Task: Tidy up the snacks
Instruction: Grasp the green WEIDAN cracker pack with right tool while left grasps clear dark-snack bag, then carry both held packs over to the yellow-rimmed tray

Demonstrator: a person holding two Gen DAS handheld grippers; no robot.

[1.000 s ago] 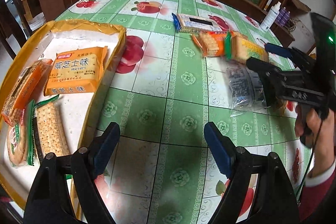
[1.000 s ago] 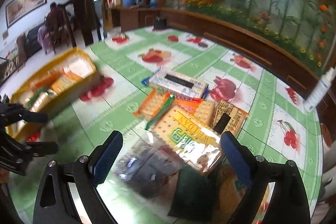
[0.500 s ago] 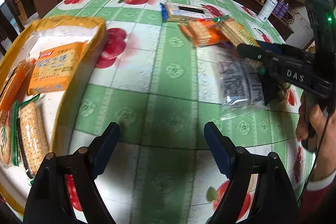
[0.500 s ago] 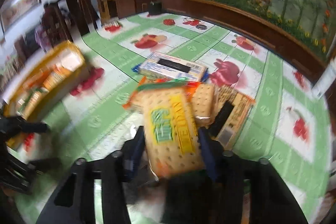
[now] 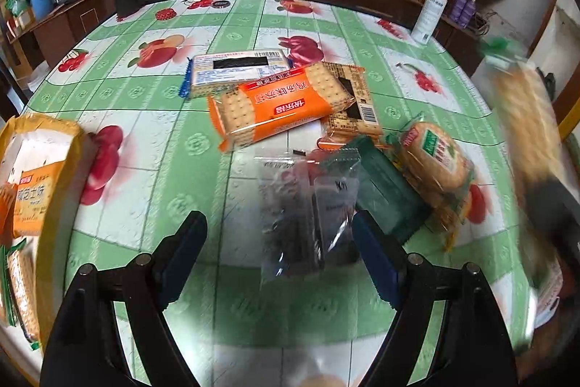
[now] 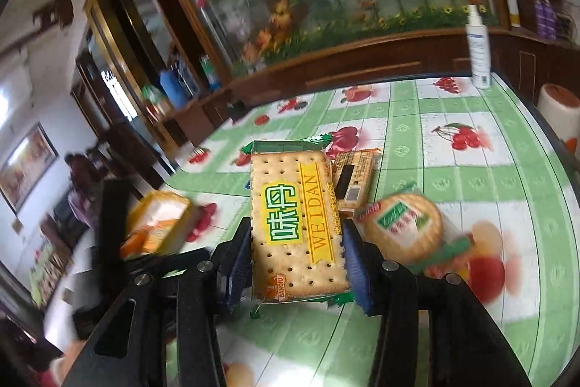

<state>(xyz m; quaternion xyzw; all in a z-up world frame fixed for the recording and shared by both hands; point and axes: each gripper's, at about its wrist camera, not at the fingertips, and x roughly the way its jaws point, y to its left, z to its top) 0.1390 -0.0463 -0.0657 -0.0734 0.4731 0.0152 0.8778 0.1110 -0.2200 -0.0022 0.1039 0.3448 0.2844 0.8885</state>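
My right gripper [image 6: 297, 256] is shut on a WEIDAN cracker pack [image 6: 295, 223] with green ends, held above the table; it shows blurred at the right of the left wrist view [image 5: 522, 118]. My left gripper [image 5: 279, 256] is open and empty, low over a clear bag of dark snacks [image 5: 304, 209]. On the table lie an orange cracker pack [image 5: 279, 104], a white flat pack [image 5: 237, 69], a brown pack [image 5: 353, 104], a dark green pack [image 5: 388, 191] and a round cracker pack [image 5: 433, 162]. The yellow tray [image 5: 43, 129] at left holds several packs.
A white spray bottle [image 5: 429, 11] stands at the table's far right edge. A dark wooden ledge with plants runs behind the table. The round cracker pack [image 6: 402, 227] and brown pack [image 6: 353, 182] lie under my right gripper. The tray [image 6: 159, 223] is at left.
My right gripper closed on the WEIDAN cracker pack and lifted it up off the pile. My left gripper swung right from the tray toward the loose snacks.
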